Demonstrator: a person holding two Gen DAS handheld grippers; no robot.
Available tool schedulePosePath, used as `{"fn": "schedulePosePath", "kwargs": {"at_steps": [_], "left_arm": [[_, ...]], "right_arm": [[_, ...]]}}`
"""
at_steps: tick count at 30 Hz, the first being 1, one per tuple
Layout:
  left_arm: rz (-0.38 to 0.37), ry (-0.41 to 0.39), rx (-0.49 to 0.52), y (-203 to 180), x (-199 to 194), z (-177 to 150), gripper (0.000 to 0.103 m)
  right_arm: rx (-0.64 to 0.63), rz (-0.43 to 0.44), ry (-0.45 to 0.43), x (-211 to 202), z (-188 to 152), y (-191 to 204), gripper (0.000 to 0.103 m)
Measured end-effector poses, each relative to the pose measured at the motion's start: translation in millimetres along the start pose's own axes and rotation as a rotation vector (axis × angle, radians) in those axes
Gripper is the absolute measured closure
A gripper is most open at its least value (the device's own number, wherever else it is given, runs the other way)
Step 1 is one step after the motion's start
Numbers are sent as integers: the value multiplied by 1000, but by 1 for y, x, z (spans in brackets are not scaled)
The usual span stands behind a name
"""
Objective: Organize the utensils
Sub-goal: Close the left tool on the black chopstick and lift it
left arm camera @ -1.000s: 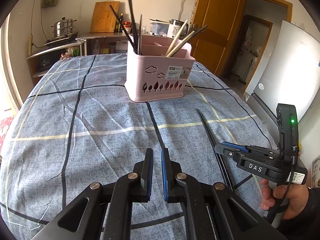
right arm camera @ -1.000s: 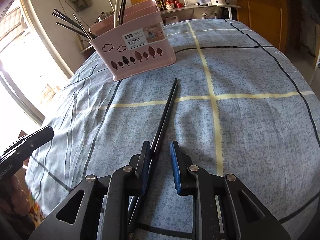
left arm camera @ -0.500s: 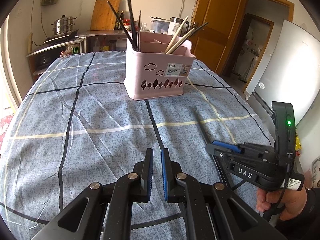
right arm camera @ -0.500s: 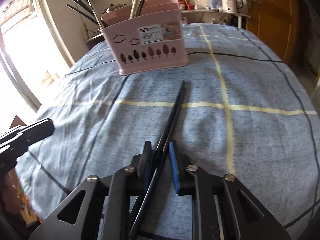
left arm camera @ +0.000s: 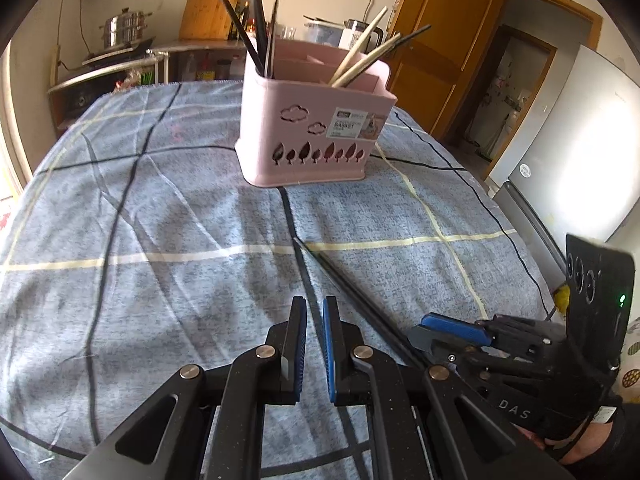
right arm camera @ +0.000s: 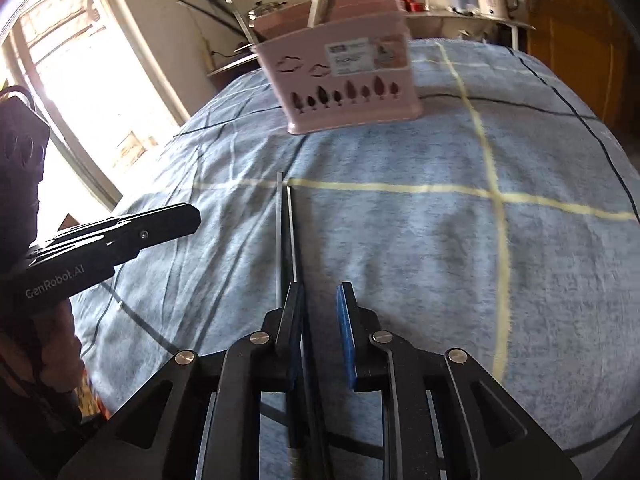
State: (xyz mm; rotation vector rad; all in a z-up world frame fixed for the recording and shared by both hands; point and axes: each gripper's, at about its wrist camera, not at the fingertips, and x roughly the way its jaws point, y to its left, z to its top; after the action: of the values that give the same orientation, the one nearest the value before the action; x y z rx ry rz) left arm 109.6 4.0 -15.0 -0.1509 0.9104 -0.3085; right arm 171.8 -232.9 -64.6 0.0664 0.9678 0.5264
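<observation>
The right gripper held black chopsticks – whether clamped, unclear; the left gripper stood slightly apart, empty; the basket sat beyond.

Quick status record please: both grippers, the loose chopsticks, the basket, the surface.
left gripper: narrow gap, holding nothing
right gripper: jaws apart, chopsticks between the fingers, against the left pad; grip not clear
chopsticks: black pair, tips pointing toward the basket
basket: pink, upright, already holds dark and pale chopsticks
tablecloth: blue, lined
</observation>
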Motion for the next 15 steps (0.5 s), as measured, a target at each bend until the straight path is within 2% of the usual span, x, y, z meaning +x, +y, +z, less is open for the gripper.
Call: {"fn": "schedulePosePath", "kwargs": {"at_steps": [4,15], "left_arm": [[-14,28,-10,-6,13,2,88],[-8,54,-44,-6,25,4,87]], "right_arm": [[-25,-29,1,-5,-2,2,85],[-47,32,-23,-9,-6,5,85]]}}
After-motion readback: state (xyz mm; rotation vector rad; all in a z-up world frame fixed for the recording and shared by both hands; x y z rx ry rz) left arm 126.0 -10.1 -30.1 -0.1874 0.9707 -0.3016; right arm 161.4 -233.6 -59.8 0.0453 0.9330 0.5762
